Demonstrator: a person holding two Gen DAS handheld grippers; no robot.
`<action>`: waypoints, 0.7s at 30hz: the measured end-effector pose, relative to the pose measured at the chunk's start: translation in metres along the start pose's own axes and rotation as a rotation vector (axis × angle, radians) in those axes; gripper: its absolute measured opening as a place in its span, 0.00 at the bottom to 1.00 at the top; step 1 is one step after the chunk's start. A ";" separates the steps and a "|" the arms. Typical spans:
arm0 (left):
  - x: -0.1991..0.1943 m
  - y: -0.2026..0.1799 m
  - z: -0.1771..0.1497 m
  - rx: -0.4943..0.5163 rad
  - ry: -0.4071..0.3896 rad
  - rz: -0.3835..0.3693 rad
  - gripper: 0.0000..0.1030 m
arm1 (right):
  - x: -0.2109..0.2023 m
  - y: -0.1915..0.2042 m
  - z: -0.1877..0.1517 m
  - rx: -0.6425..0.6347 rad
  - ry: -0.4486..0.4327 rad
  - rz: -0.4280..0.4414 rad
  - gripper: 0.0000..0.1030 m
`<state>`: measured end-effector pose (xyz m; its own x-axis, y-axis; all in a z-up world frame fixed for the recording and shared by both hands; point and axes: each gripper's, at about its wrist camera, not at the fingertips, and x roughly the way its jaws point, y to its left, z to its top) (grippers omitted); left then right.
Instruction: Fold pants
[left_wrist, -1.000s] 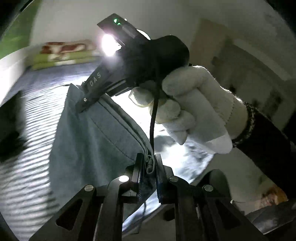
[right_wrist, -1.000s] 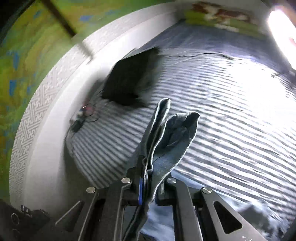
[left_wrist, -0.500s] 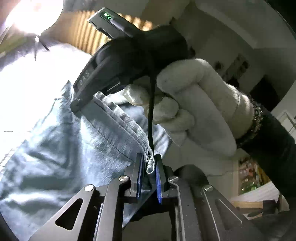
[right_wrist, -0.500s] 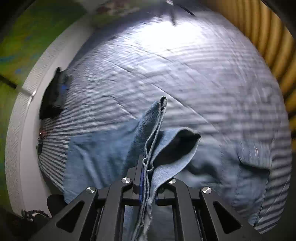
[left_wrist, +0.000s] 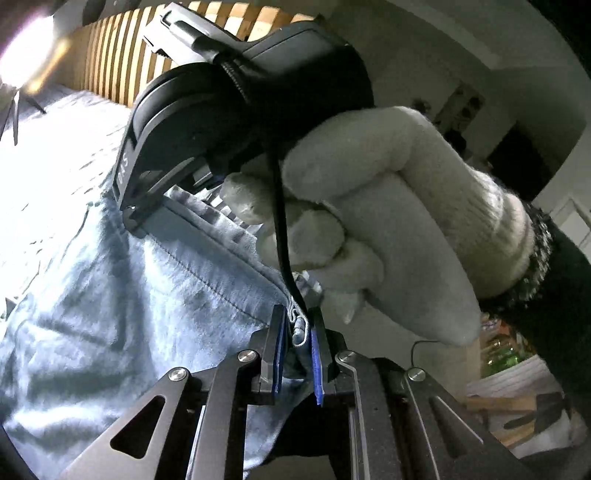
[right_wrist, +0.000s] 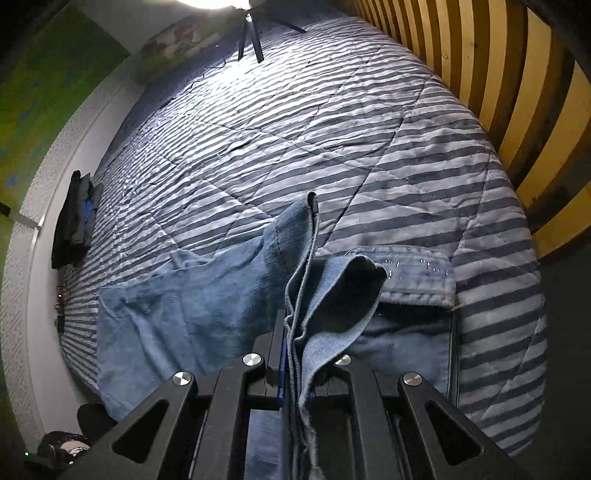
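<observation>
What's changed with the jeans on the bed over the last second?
Both tongs carried the jeans down and across; the denim, hanging a second ago, now lies spread on the striped bedspread. Unchanged: the left tongs and right tongs stay clamped on the fabric edge.

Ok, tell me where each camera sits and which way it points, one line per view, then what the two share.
Left wrist: sits on the left gripper, looking along its fingers, which pinch the jeans; ahead are the right gripper, seen from outside, and the gloved hand holding it.
Right wrist: sits on the right gripper, angled down at the striped bedspread and slatted wall; only its own fingers, shut on a jeans hem, show.
Shared: the jeans, the bedspread, the slatted wall and the lamp tripod.
</observation>
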<state>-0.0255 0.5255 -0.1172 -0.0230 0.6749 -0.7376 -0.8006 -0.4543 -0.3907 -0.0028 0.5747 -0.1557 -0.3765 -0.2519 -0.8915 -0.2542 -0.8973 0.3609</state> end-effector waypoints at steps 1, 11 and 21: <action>0.003 0.005 0.001 -0.022 0.011 -0.006 0.14 | 0.004 -0.003 0.002 0.006 -0.002 -0.002 0.07; -0.114 0.044 -0.073 -0.103 -0.037 0.047 0.38 | 0.016 0.013 0.005 -0.035 0.008 -0.200 0.23; -0.268 0.184 -0.349 -0.566 -0.077 0.369 0.46 | -0.047 0.098 -0.001 -0.158 -0.196 -0.200 0.26</action>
<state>0.0427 0.0583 -0.1836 -0.2938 0.4474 -0.8447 -0.2962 -0.8828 -0.3645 -0.0090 0.4982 -0.0793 -0.5011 -0.0043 -0.8654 -0.2048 -0.9710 0.1234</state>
